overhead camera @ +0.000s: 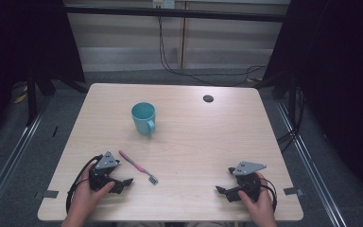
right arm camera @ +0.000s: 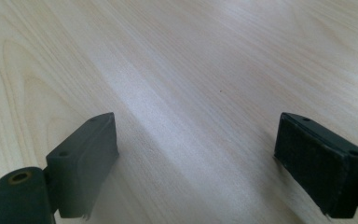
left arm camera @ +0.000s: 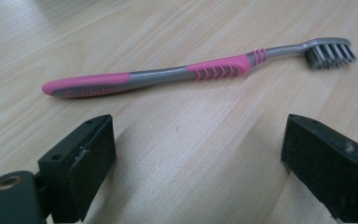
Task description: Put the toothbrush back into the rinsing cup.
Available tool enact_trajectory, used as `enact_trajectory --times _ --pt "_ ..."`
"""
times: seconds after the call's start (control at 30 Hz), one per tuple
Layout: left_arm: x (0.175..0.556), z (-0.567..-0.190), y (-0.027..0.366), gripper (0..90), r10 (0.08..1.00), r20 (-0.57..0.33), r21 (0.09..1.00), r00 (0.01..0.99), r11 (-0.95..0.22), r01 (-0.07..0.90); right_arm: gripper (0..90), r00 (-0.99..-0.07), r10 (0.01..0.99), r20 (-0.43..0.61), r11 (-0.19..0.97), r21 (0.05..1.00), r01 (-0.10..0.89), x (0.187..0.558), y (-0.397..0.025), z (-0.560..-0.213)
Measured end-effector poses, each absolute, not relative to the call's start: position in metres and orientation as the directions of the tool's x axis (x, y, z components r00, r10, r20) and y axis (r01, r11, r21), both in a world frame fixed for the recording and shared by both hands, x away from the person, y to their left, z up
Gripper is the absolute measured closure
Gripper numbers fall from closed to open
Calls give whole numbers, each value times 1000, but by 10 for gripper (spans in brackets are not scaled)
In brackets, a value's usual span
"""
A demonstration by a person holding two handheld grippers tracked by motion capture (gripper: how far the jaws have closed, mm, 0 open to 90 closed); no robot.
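Note:
A pink and grey toothbrush [overhead camera: 138, 166] lies flat on the wooden table [overhead camera: 203, 137], bristle end toward the near side. In the left gripper view the toothbrush [left arm camera: 186, 73] lies crosswise just beyond the jaws, bristles at the right. My left gripper [overhead camera: 125, 182] rests on the table just left of it, open, with nothing between the jaws [left arm camera: 198, 168]. A teal mug [overhead camera: 143, 118] stands upright farther back, handle toward me. My right gripper [overhead camera: 223, 190] sits near the front right edge, open over bare wood [right arm camera: 196, 161].
A small dark round hole [overhead camera: 208, 98] marks the table's far right area. Cables hang along the wall behind the table [overhead camera: 170, 61]. Metal rails run along the floor on both sides.

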State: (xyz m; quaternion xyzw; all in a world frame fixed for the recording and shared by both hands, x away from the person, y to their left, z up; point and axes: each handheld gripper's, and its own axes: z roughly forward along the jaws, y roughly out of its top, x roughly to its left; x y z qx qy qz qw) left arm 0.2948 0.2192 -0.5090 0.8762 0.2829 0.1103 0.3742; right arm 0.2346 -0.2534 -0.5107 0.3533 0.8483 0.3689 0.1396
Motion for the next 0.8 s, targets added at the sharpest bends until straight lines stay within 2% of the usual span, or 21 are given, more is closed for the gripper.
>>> enact_trajectory --times 0.13,0.3,0.6,0.7,0.8 --pt "295 -509 219 91 577 -18 718 816 -561 413 125 -711 702 24 478 725 496 235 -253 -511" --pt "295 -510 216 17 549 -23 702 835 -586 405 125 -712 702 24 478 725 496 235 -253 -511" --pt "297 -508 217 24 536 -22 691 844 -602 400 125 -711 703 24 478 725 497 235 -253 -511" --pt "298 -505 215 59 526 -25 673 850 -620 403 125 -711 702 24 478 724 497 235 -253 -511" --pt "299 -501 214 167 516 -16 665 856 -634 395 125 -712 702 24 478 725 496 235 -253 -511"
